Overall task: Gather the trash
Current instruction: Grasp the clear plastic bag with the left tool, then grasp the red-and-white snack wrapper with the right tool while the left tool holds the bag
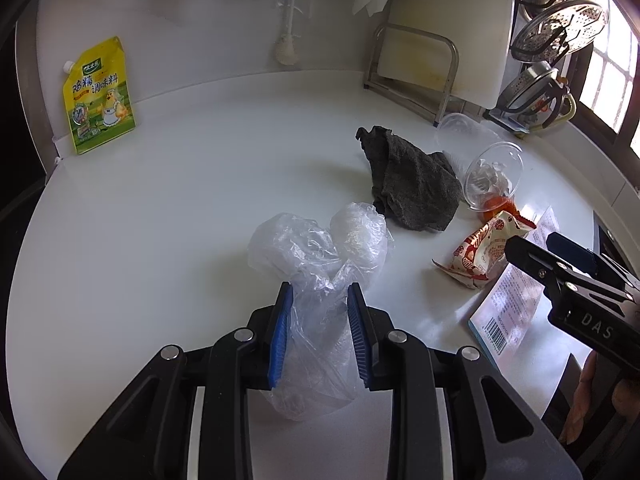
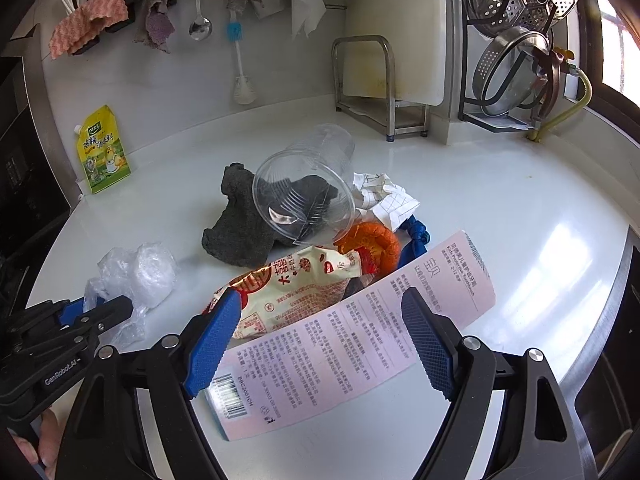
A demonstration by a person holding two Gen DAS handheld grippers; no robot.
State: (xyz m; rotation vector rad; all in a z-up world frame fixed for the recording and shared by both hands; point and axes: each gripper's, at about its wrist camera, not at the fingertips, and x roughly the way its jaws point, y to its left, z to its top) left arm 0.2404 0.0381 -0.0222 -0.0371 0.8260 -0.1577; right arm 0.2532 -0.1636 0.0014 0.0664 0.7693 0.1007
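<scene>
A crumpled clear plastic bag lies on the white counter. My left gripper has its blue pads on either side of the bag's near end, closed onto it. The bag also shows in the right wrist view. My right gripper is open above a pink printed card and a red-and-white snack wrapper. Behind lie a clear plastic cup on its side, crumpled paper, and an orange and blue item.
A dark grey cloth lies mid-counter. A yellow seasoning pouch leans on the back wall. A metal rack with a cutting board and hanging steel strainers stand at the back right. Cloths and utensils hang on the wall.
</scene>
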